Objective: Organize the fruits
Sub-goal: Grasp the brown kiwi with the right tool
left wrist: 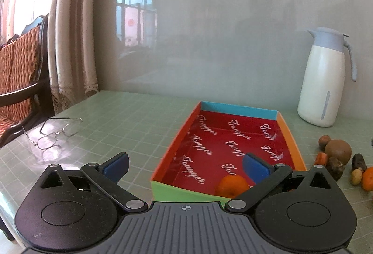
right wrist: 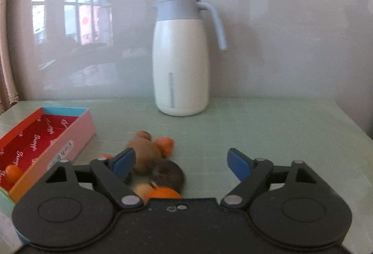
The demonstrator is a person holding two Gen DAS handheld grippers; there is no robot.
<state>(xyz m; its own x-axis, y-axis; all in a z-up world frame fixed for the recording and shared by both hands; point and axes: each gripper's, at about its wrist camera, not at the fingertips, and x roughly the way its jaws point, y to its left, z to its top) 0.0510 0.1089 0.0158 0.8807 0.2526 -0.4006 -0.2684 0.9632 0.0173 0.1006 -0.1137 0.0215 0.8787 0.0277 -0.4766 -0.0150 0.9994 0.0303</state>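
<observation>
While an orange (left wrist: 232,186) lies in the red box (left wrist: 174,144), both hand-held grippers, left (left wrist: 186,166) and right (right wrist: 180,164), gape empty.

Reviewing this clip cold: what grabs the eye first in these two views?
The bright red-lined box in mid-table, with one orange fruit in its near corner. Right of it lies a loose pile of fruit on the green table, and a tall white jug stands against the wall behind.
</observation>
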